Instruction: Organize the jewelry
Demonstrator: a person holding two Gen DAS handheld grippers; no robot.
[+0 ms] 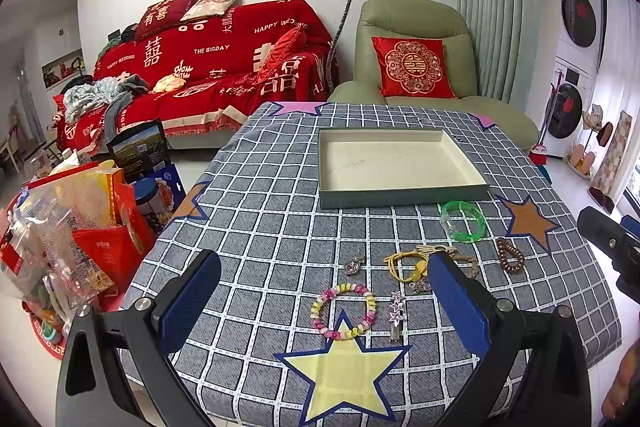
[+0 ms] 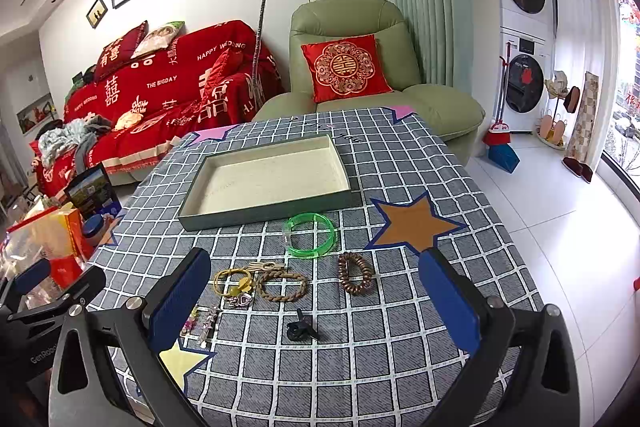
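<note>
Left wrist: tongs (image 1: pixel 320 301) open | bead bracelet (image 1: pixel 343 311) between | tray (image 1: pixel 400 193) beyond

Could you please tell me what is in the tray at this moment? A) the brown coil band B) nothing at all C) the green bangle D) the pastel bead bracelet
B: the tray shows only its bare cream floor, while the green bangle, coil band and bead bracelet lie on the cloth in front of it.

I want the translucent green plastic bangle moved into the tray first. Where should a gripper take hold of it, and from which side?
Grip the translucent green plastic bangle across its band, one finger inside the ring and one outside, coming from above. It lies flat on the checked tablecloth, so no side edge stands up. The right gripper is open and nearest.
</note>
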